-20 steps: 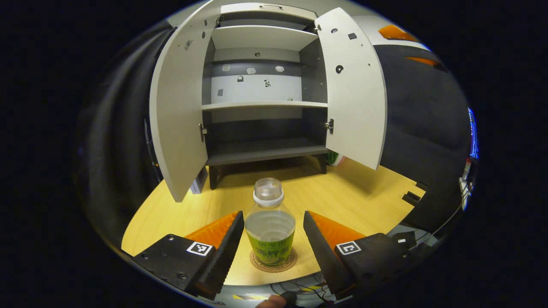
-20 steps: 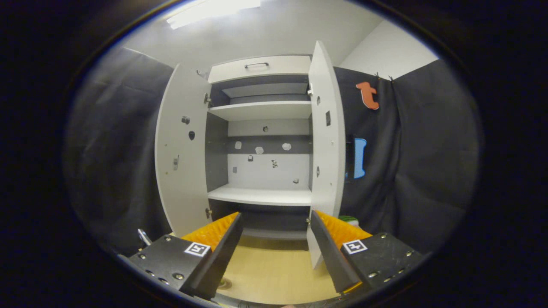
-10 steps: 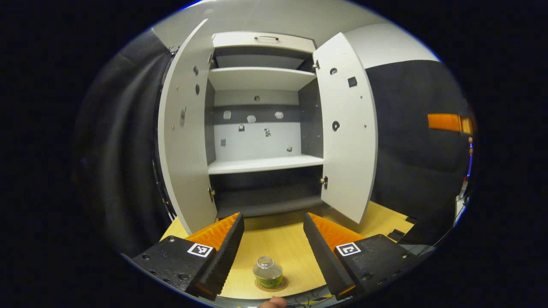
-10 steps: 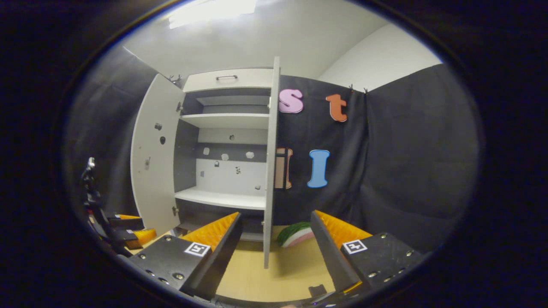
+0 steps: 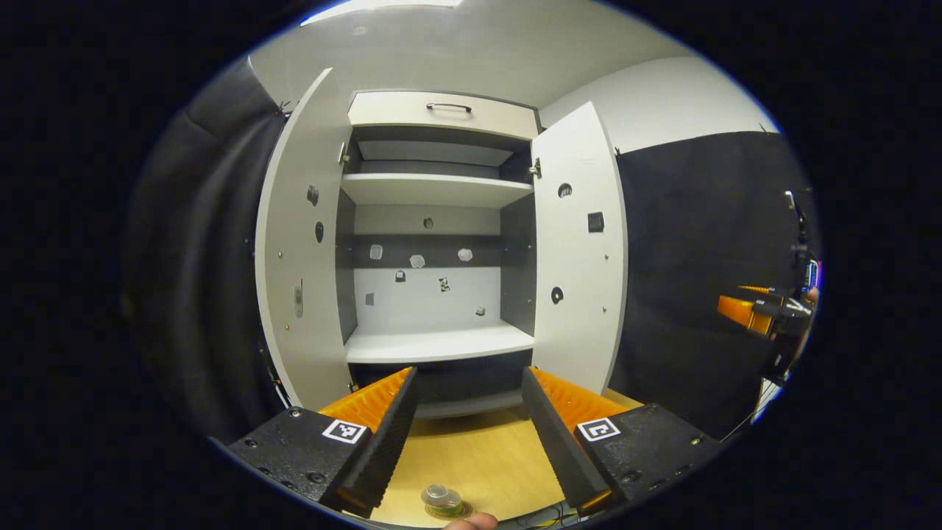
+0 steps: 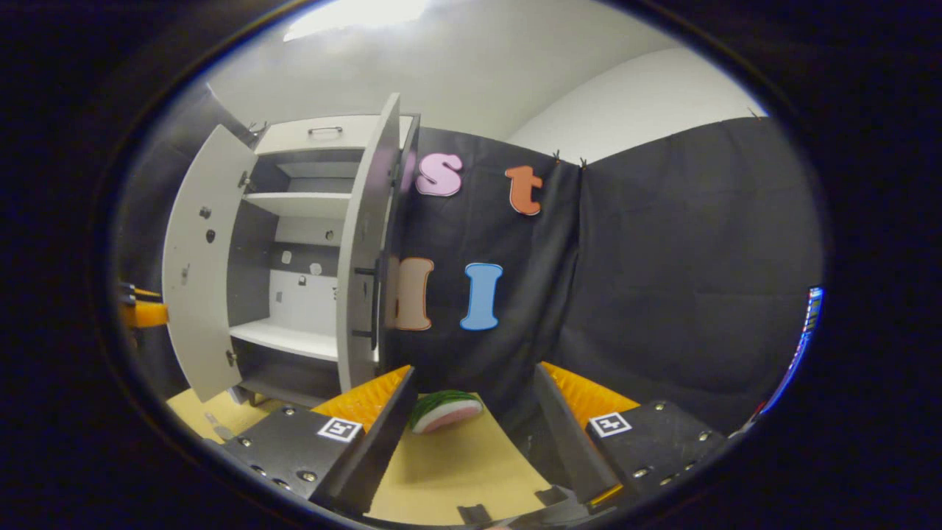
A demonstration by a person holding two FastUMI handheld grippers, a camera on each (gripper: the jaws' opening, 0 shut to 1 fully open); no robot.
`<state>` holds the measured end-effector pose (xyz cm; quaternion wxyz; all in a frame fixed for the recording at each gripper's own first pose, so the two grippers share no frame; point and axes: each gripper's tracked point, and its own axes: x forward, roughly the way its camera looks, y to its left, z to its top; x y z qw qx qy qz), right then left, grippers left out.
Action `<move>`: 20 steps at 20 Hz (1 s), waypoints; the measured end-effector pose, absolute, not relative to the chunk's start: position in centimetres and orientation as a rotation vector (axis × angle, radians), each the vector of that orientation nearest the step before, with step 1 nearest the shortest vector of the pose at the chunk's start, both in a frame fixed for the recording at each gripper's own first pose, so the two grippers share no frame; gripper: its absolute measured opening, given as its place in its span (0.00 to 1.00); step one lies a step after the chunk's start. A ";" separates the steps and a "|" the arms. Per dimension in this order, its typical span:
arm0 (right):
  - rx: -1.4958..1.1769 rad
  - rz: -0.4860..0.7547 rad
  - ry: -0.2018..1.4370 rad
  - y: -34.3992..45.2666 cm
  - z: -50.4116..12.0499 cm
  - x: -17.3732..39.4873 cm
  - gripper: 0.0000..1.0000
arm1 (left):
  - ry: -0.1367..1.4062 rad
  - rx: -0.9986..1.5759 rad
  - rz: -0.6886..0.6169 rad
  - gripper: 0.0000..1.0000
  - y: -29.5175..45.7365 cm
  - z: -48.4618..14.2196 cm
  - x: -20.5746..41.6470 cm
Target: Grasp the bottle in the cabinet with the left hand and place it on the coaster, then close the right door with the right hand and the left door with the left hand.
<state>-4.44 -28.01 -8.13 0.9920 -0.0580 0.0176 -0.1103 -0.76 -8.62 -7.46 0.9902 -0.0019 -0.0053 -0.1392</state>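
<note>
While both doors gape, the bottle (image 5: 441, 500) stands upright.

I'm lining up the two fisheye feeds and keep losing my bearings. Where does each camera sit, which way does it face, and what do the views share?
Left gripper view: rides the left gripper, open, facing straight into the open cabinet; the bottle stands on the table below; the right gripper shows far right.

Right gripper view: rides the right gripper, open, looking past the right door toward a watermelon slice.

Shared: cabinet, both doors, table.
</note>
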 end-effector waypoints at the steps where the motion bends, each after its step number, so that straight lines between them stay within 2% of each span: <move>1: -0.126 -0.222 0.038 -28.4 -8.0 -3.4 0.97 | -0.021 0.000 -0.276 0.88 -8.4 -6.5 -0.3; 6: -0.115 -0.221 0.029 -28.8 -7.3 1.3 0.97 | -0.055 0.056 -0.244 0.89 -7.1 -3.3 2.2; 11: -0.105 -0.216 0.037 -28.1 -6.6 7.7 0.97 | -0.040 0.052 -0.265 0.88 -6.9 -3.0 4.4; 17: -0.100 -0.151 0.068 -24.3 -6.6 13.9 0.97 | -0.025 0.029 -0.266 0.89 -5.0 -3.7 5.4; 18: -0.079 -0.143 0.076 -23.4 -6.6 14.6 0.94 | -0.036 0.037 -0.279 0.89 -4.9 -3.6 5.1; 20: -0.048 -0.099 0.088 -20.9 -6.9 15.0 0.97 | -0.066 0.048 -0.295 0.89 -4.5 -3.0 4.5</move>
